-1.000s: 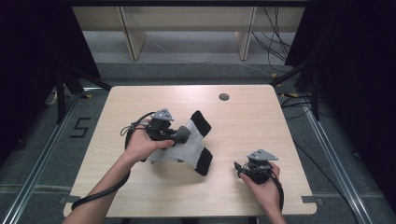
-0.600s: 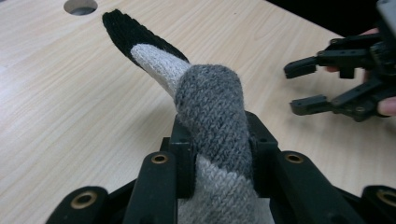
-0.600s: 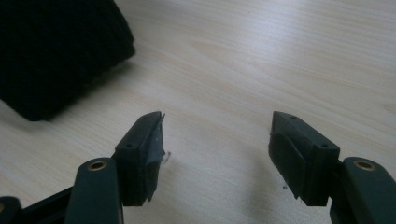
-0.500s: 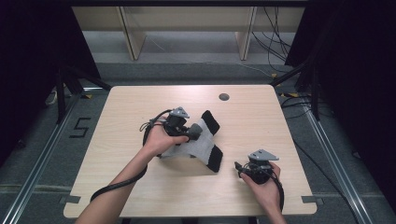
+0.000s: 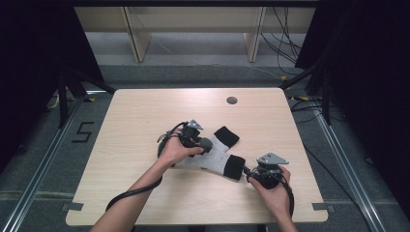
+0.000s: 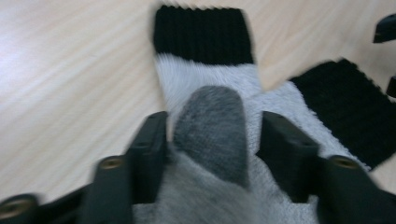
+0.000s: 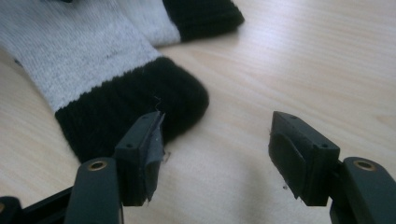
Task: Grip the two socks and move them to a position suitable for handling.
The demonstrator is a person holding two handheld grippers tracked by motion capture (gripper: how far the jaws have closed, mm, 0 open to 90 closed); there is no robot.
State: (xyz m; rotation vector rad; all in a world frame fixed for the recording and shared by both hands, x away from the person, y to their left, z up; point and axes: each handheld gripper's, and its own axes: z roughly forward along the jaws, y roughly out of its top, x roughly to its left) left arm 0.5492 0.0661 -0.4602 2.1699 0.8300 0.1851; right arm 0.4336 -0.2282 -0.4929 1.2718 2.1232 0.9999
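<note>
We are working on a pair of light grey knitted socks with black ribbed cuffs (image 5: 216, 153), which lie crossed over each other near the middle of the pale wooden bench (image 5: 145, 116), cuffs fanned out toward the far right. In the left gripper view a darker grey toe or heel patch (image 6: 212, 128) sits folded on top of the grey fabric, between the jaws of our left gripper (image 5: 208, 144); those jaws have just been opening and now stand apart on either side of the patch, pads off it, so we judge the fold has been let go. Our right gripper (image 5: 248, 173) rests just beside the near cuff (image 7: 135, 109), jaws spread wide with nothing between them. The step in hand looks like folding or pairing the socks; next we should probably lift the left gripper clear without dragging the fold.
</note>
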